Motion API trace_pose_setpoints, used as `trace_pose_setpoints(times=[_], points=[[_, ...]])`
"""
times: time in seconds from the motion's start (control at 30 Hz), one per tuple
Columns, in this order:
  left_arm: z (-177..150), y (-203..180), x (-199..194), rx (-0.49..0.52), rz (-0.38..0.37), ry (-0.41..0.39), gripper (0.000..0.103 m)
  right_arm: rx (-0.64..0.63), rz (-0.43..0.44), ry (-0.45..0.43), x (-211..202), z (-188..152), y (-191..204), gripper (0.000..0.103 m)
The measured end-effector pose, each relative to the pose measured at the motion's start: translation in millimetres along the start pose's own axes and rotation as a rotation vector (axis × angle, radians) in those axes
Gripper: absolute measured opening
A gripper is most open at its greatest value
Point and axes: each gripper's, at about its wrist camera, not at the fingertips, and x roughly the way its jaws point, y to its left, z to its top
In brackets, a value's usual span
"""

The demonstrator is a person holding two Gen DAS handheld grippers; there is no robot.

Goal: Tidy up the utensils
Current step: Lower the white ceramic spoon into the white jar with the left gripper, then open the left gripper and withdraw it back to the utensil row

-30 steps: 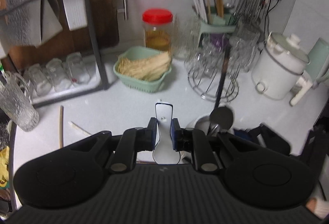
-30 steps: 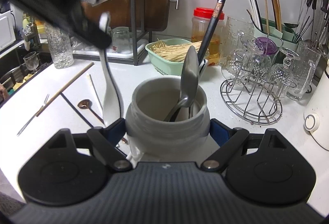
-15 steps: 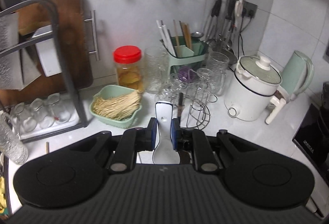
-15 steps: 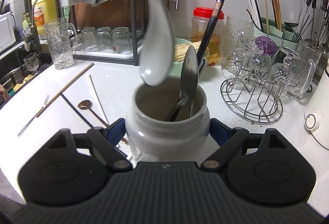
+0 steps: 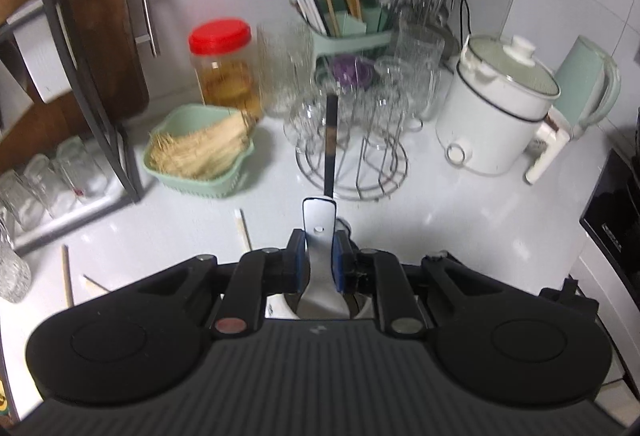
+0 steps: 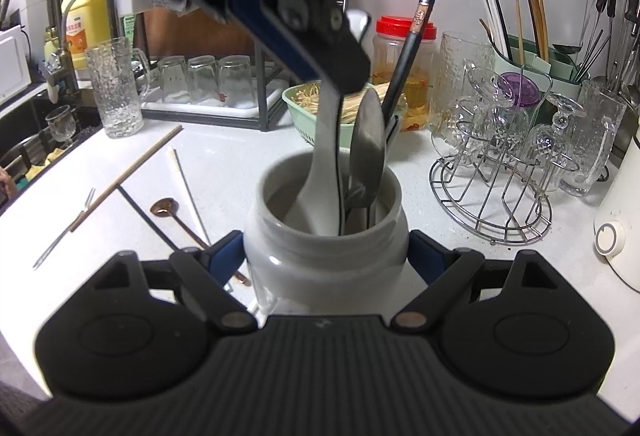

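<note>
White spoon [image 6: 326,172]: pinched by its handle between the pads of my left gripper [image 5: 318,261], bowl end down inside the mouth of the grey-white jar [image 6: 324,256], handle leaning up and toward the far side. The jar stands on the white desk [image 6: 224,160] and my right gripper [image 6: 325,256] is clamped on its sides, one blue pad on each flank. Already in the jar: a metal spoon [image 6: 368,144], bowl upward, and a black chopstick [image 6: 408,48] leaning to the far right, both just right of the white spoon. Loose on the desk to the left of the jar: a small fork [image 6: 64,232], a wooden chopstick [image 6: 132,172], a white chopstick [image 6: 188,192], a black chopstick [image 6: 146,214] and a copper spoon [image 6: 166,206]. Farther back sit a green basket [image 5: 200,152], a red-lidded jar [image 5: 224,68] and a wire glass rack [image 6: 492,196] to the right.
</note>
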Motion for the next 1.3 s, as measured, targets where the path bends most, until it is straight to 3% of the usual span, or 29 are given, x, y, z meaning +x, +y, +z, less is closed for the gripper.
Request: trace_pose_setpoints(times=[0.27, 0.57, 0.8, 1.0, 1.03, 1.07, 1.3], points=[[1.2, 4.7, 16.9, -0.03, -0.007, 0.101, 0.017, 0.004, 0.002, 0.005, -0.5, 0.6, -0.4, 0.09], [-2.0, 1.2, 25.4, -0.006, 0.025, 0.12, 0.017, -0.014, 0.018, 0.007, 1.5, 2.4, -2.7, 0.09], [-3.1, 5.5, 24.2, -0.038, 0.01, 0.128, 0.017, -0.012, 0.025, 0.01, 1.7, 3.0, -3.8, 0.09], [-8.4, 15.2, 17.3, -0.086, 0.006, 0.124, 0.019, 0.001, 0.012, 0.035, 0.9, 5.1, -3.0, 0.09], [-8.9, 16.9, 14.9, -0.089, 0.003, 0.118, 0.024, 0.002, 0.012, 0.037, 1.0, 5.3, -2.8, 0.09], [-9.4, 17.6, 11.7, -0.085, 0.003, 0.107, 0.029, 0.003, 0.009, 0.038, 1.3, 5.8, -2.3, 0.09], [-7.6, 26.2, -18.6, -0.066, 0.022, 0.022, 0.031, 0.023, -0.016, 0.05, 1.9, 7.9, 1.4, 0.09]])
